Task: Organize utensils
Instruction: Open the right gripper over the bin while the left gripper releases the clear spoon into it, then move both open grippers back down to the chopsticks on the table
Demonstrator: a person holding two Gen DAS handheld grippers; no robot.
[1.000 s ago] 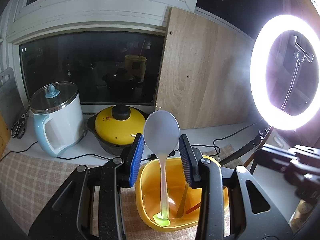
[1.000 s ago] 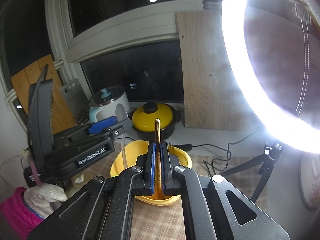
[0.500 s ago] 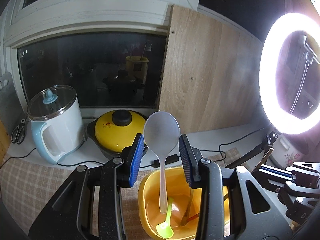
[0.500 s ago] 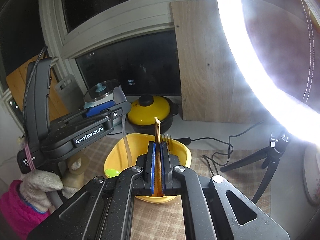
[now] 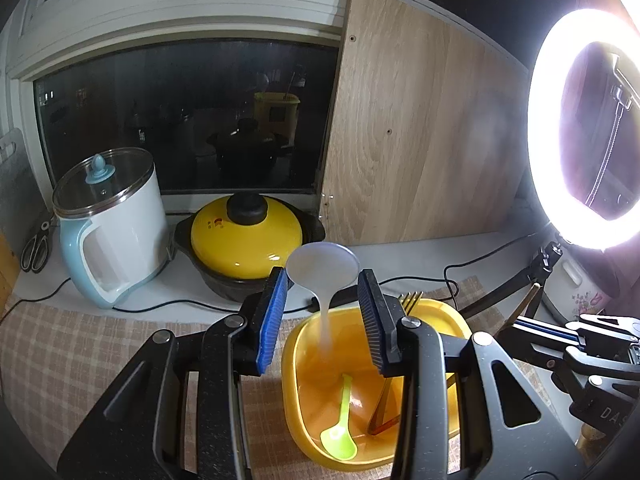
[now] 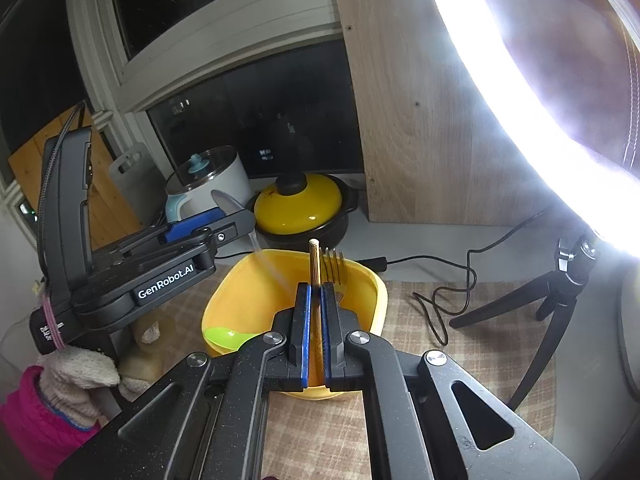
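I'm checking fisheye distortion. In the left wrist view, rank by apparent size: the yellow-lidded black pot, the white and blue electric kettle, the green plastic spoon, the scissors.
1. White and blue electric kettle and yellow-lidded black pot: look alike in size, so no ranking between them.
2. Green plastic spoon: nearest the camera, so likely enlarged.
3. Scissors: smallest, at the picture's edge.
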